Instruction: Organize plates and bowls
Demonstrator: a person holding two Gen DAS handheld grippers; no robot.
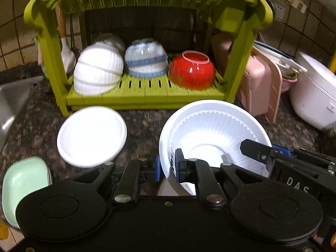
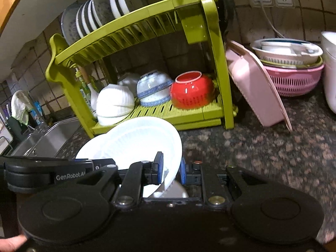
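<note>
Bowls (image 1: 147, 58) already sit upturned on the green rack's (image 1: 145, 96) lower shelf, while both hand-held grippers, left (image 1: 168, 168) and right (image 2: 171, 171), clamp the white fluted bowl's (image 1: 212, 130) rim above the surface, leaving a white plate (image 1: 91, 135) and green dish (image 1: 23, 184).

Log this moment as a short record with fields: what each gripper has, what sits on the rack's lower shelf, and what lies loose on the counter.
left gripper: shut on the near rim of the white ribbed bowl
right gripper: shut on the same bowl's opposite rim
bowl state: tilted, held between both grippers
rack lower shelf: white bowls, blue-patterned bowls, red bowl, all upside down
rack upper tier: plates standing on edge
counter: white plate, green dish
</note>
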